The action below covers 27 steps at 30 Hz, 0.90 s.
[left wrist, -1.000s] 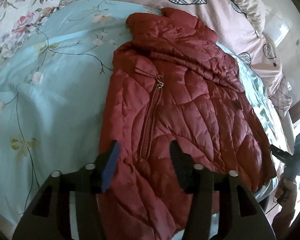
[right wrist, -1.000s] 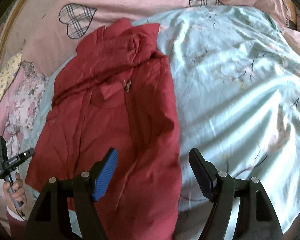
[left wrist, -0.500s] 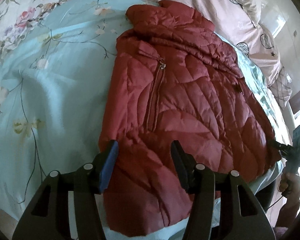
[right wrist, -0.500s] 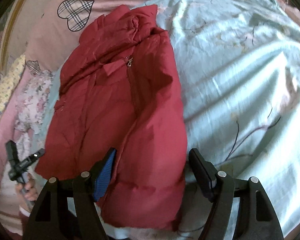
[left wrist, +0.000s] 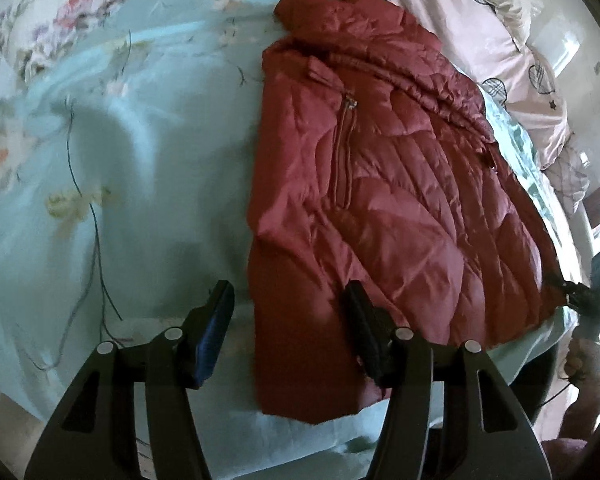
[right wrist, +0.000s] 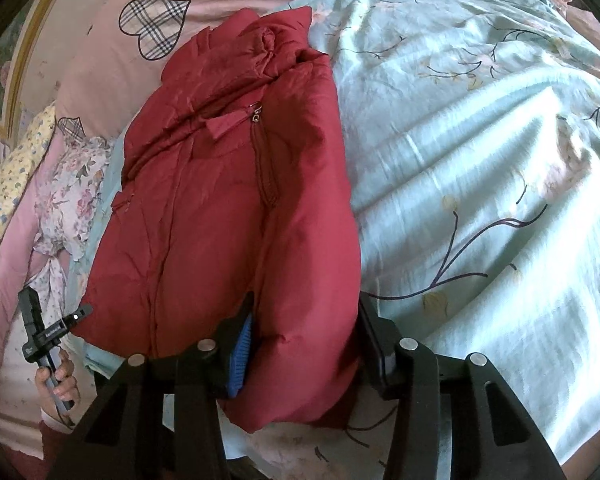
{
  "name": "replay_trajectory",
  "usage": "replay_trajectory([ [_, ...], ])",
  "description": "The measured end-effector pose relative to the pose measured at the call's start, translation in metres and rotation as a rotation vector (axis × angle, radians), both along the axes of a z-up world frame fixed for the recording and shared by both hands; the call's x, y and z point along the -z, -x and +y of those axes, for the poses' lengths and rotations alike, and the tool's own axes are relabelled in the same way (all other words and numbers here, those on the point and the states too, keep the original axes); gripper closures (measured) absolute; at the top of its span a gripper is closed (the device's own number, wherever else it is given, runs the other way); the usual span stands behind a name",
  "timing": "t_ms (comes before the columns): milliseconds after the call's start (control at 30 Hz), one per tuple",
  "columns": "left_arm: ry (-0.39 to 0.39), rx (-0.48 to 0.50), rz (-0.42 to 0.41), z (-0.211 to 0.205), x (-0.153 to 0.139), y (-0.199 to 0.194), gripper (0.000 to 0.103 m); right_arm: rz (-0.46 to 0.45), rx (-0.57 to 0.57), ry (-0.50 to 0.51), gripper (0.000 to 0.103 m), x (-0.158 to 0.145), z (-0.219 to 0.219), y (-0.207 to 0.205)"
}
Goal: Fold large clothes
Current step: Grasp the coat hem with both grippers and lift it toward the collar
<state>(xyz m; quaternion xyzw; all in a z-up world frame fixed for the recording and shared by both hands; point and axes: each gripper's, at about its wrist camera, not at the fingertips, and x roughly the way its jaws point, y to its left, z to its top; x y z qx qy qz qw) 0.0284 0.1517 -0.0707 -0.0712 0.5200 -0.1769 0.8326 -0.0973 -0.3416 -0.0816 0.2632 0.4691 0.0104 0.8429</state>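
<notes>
Nearest my right tongs (right wrist: 304,340), the red padded jacket (right wrist: 236,208) bulges up between the jaws at its near hem corner. These jaws have just been closing, and the blue pad now sits against the fabric on one side with the black pad tight at the other edge, so I read it as pinching that corner, though how firmly I cannot tell. The risk I see: the filling is thick and slippery-looking, and a pinch that catches only the top layer would let the lower layer slide out when I lift, leaving a skewed fold.

My left tongs (left wrist: 290,328) stand spread about half-way. The black finger lies on the jacket's (left wrist: 380,184) near hem; the blue finger hangs over the pale blue floral bedspread (left wrist: 112,152) just beside the jacket's edge. Nothing is gripped there yet. If I close from here I could gather bedspread along with the jacket, or grab a single layer only.

Beyond both tongs the jacket runs away from me, already folded lengthwise, zip pocket (right wrist: 266,168) uppermost, collar at the far end touching the pink heart-print quilt (right wrist: 112,60). Lifting the two corners unevenly would twist it.
</notes>
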Motion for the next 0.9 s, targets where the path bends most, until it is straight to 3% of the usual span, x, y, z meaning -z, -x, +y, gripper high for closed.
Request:
replay_trajectory([
  [267, 0.068, 0.045, 0.044, -0.009, 0.008, 0.000, 0.047, 0.001, -0.012, 0.013, 0.053, 0.001, 0.006, -0.003],
  [433, 0.056, 0.073, 0.031, -0.016, 0.008, 0.002, 0.047, -0.012, -0.017, -0.011, 0.053, 0.002, 0.003, 0.000],
  [700, 0.081, 0.116, -0.011, -0.020, -0.001, 0.007, 0.081, -0.056, -0.048, -0.054, 0.079, -0.001, 0.004, 0.005],
  [900, 0.120, 0.115, -0.046, -0.013, -0.016, 0.010, 0.086, -0.108, -0.072, -0.100, 0.083, -0.013, -0.001, 0.011],
])
